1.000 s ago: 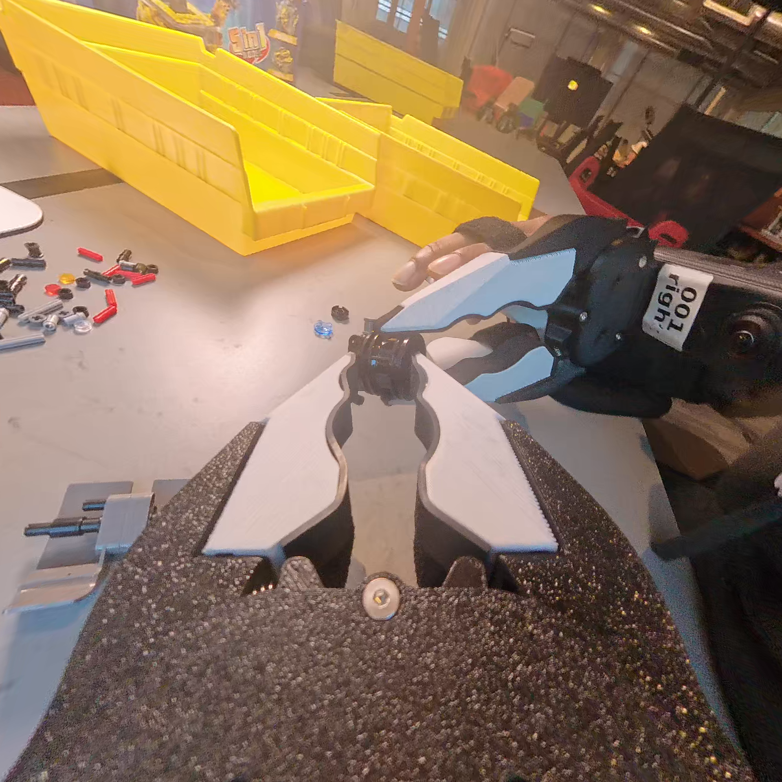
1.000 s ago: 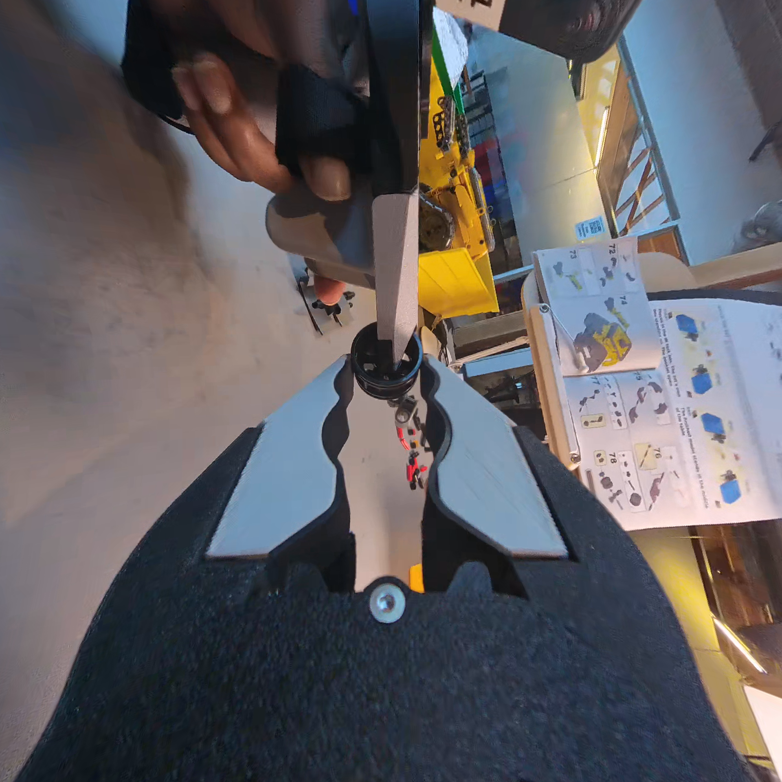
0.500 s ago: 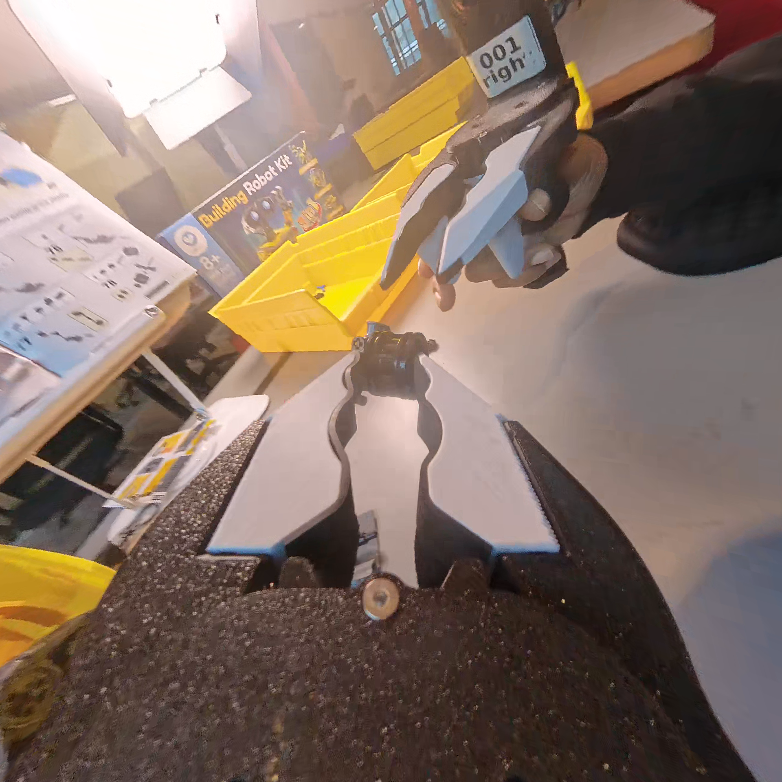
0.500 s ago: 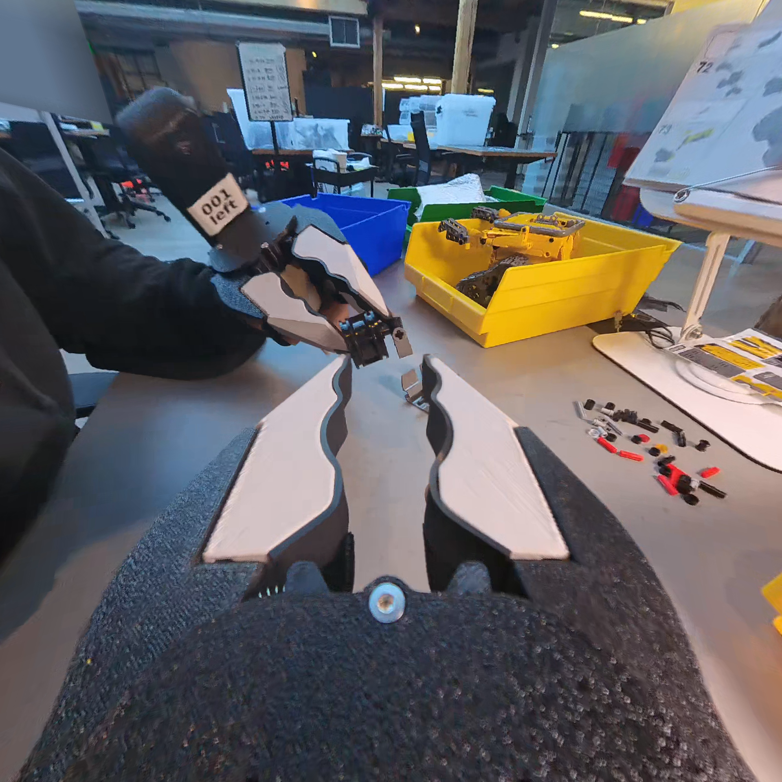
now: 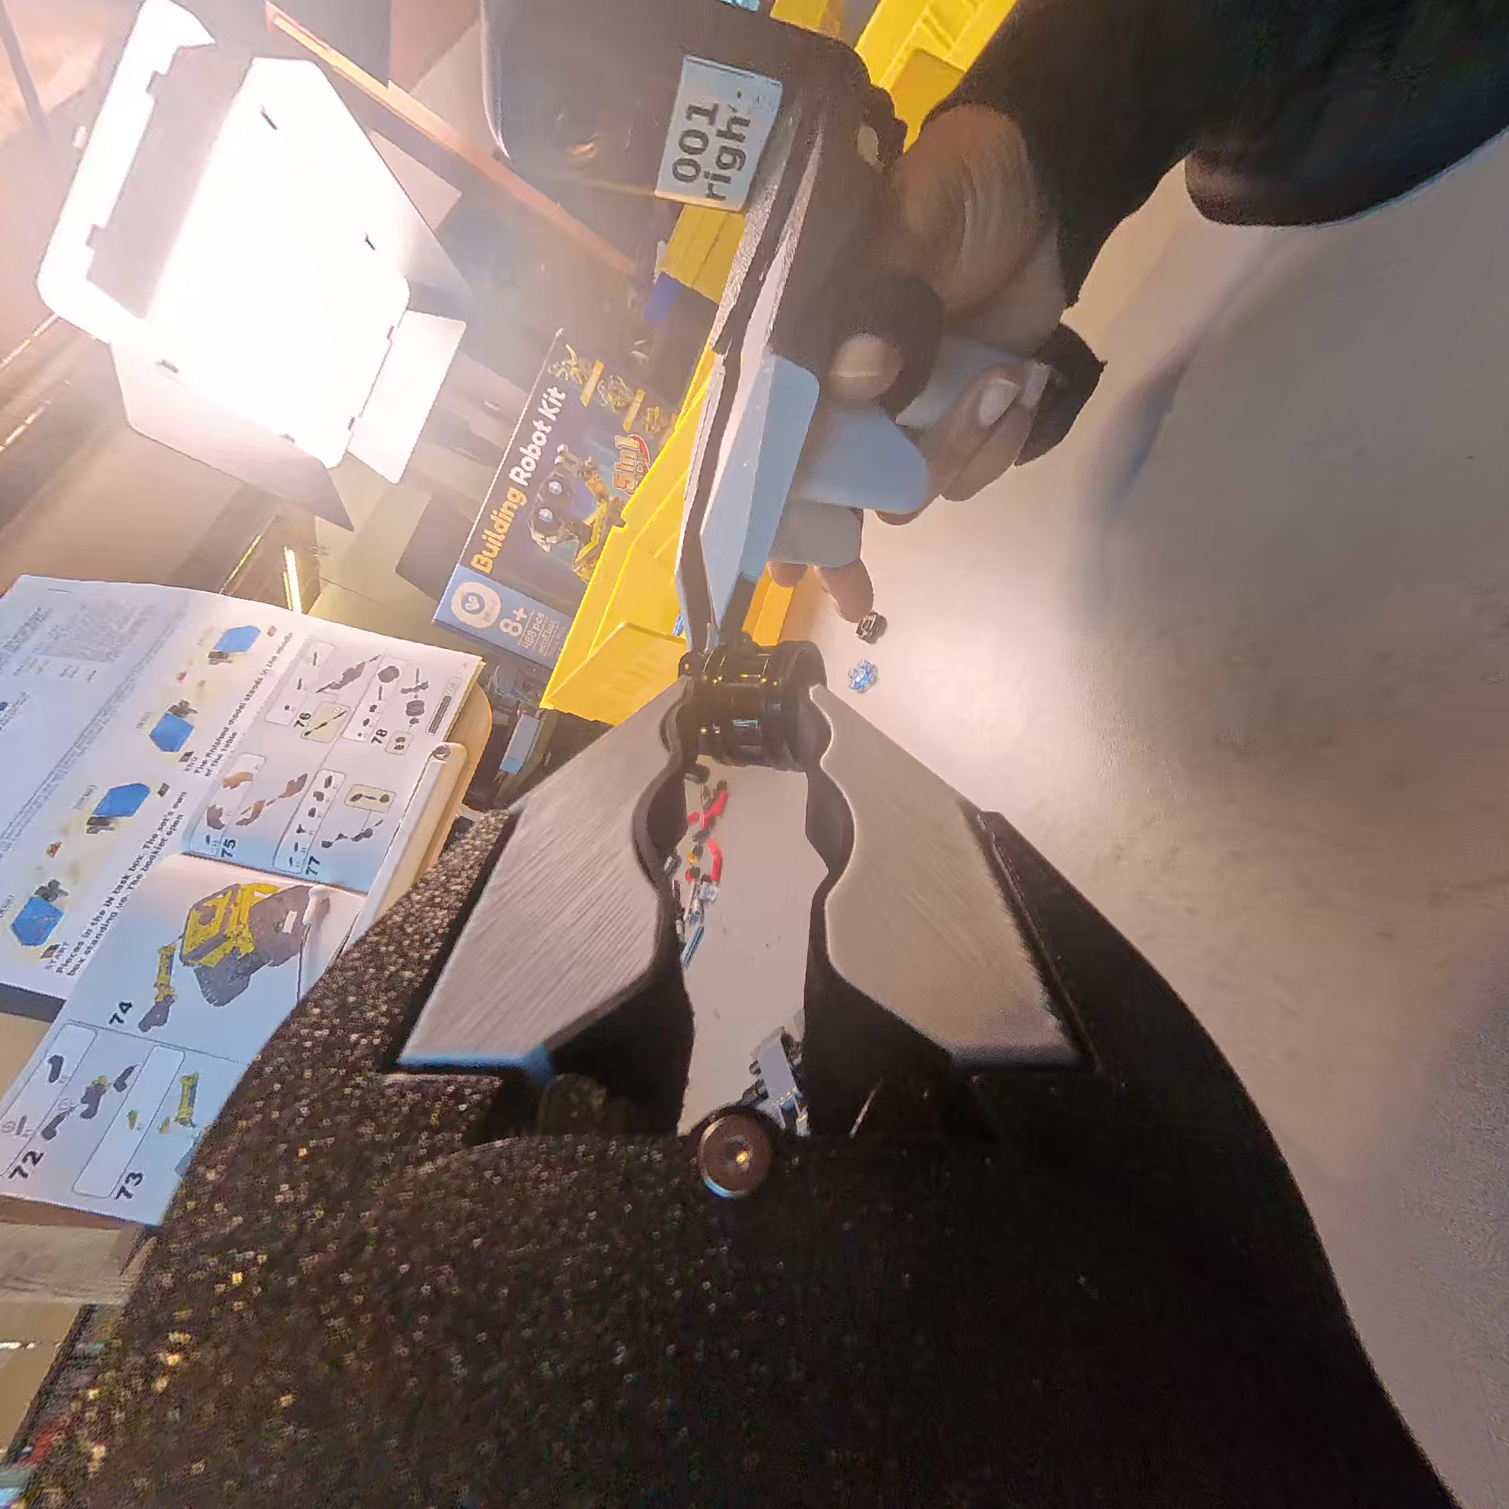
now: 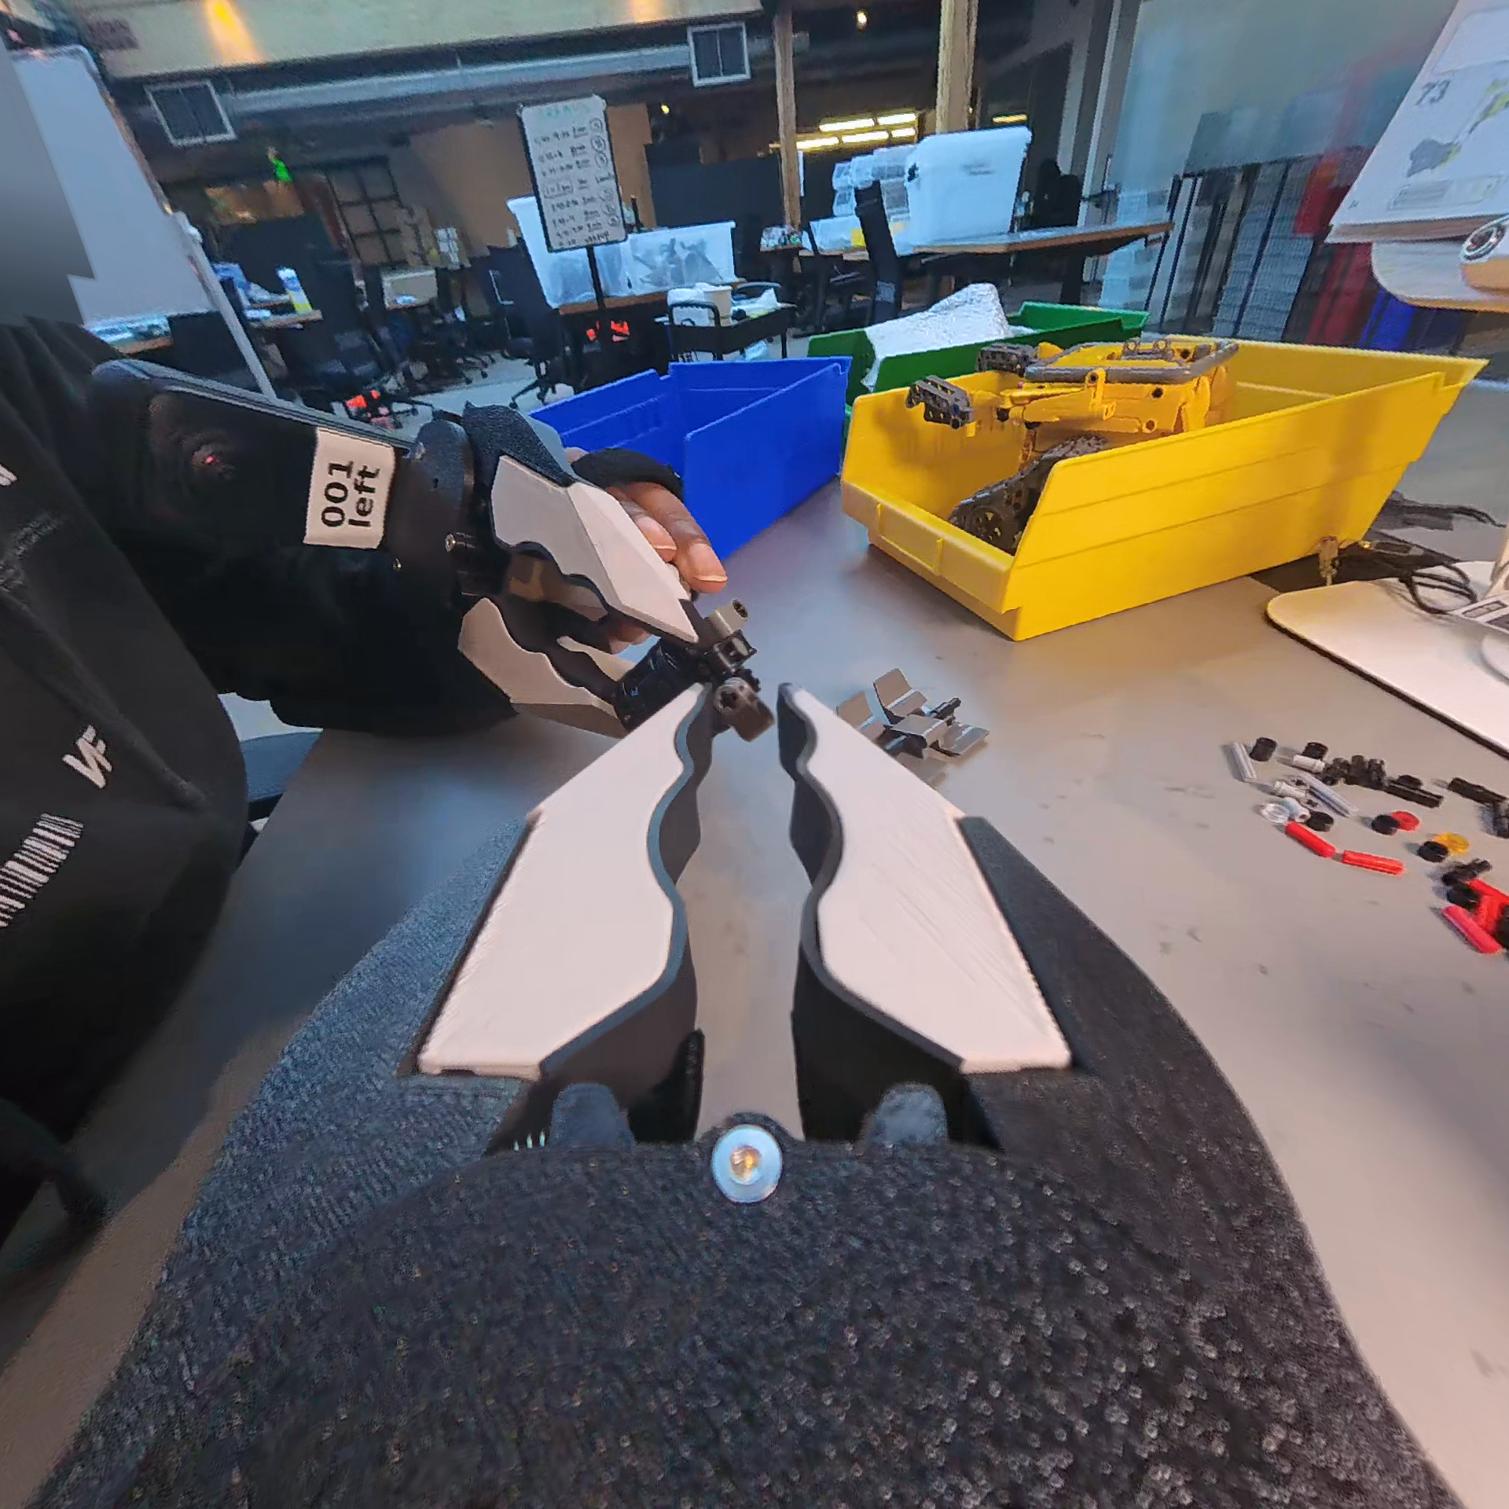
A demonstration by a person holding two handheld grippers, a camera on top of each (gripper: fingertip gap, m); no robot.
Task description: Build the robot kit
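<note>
My left gripper [image 5: 747,718] is shut on a small black wheel-like assembly [image 5: 747,706] and holds it above the grey table [image 5: 1225,735]. In the right wrist view the left gripper [image 6: 694,645] holds the same assembly [image 6: 678,669], and a black connector end [image 6: 741,709] sticks out of it. My right gripper [image 6: 741,698] has its fingertips on either side of that end. Its jaws are narrow, with a sliver of gap on the right side. In the left wrist view the right gripper [image 5: 706,637] comes down from above, edge-on, and meets the assembly's top.
A grey part with black pins [image 6: 910,723] lies just beyond my right fingertips. Several loose red and black pieces [image 6: 1380,816] lie to the right. A yellow bin [image 6: 1184,555] with a yellow model, a blue bin [image 6: 735,441], an instruction booklet [image 5: 220,735] and a kit box [image 5: 555,506] stand around. Both grippers' tips are close together, under 4 cm apart.
The right gripper let go of the assembly and drew away. It has now come back to the connector end with narrower jaws. The left gripper kept its hold and turned.
</note>
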